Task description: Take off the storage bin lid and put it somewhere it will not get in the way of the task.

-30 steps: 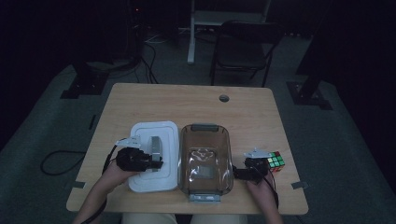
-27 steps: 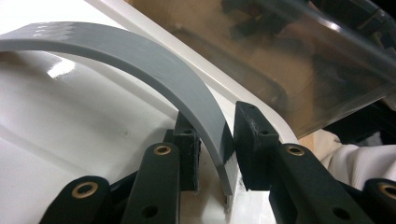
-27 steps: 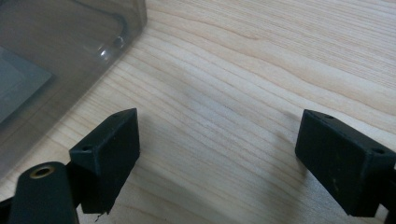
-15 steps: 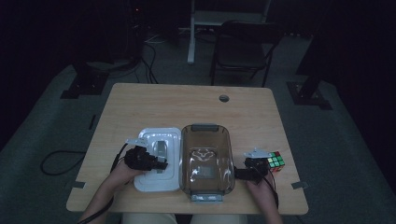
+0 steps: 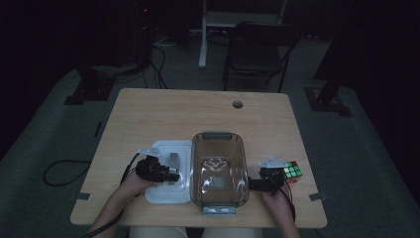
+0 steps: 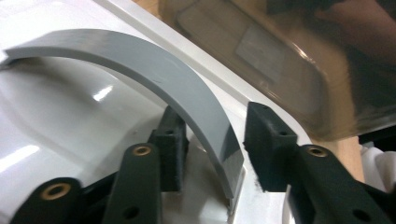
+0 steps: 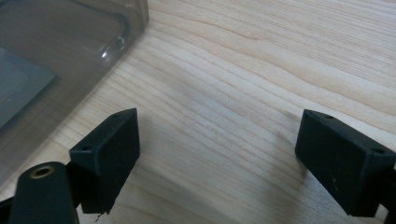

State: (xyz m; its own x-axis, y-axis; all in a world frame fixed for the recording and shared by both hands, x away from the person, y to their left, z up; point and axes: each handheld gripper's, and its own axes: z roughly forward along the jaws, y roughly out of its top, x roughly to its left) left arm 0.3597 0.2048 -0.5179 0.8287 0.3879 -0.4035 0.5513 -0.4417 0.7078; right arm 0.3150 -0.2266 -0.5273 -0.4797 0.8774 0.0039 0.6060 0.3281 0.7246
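A white lid [image 5: 159, 148] with a curved grey handle [image 5: 174, 160] lies flat on the table, against the left side of a clear brownish container [image 5: 219, 168]. My left gripper [image 5: 170, 175] is low over the lid. Its jaws have just been opening and now straddle the grey handle [image 6: 154, 74]. The left gripper [image 6: 215, 127] has one pad beside the handle and the other pad standing clear of it. My right gripper [image 5: 253, 184] rests open on the wood just right of the container, with bare table [image 7: 257, 60] between the right gripper's [image 7: 222, 128] jaws.
A colourful puzzle cube [image 5: 292, 171] sits just right of my right hand. The container's wall [image 7: 51, 42] is close to the right gripper's left jaw. A cable hole [image 5: 237, 104] marks the far part of the table. Beyond the table stands a chair [image 5: 260, 54].
The left gripper came down and slightly right with the lid, which now lies flat beside the container. Its jaws have parted from the grey handle. The right gripper has not moved.
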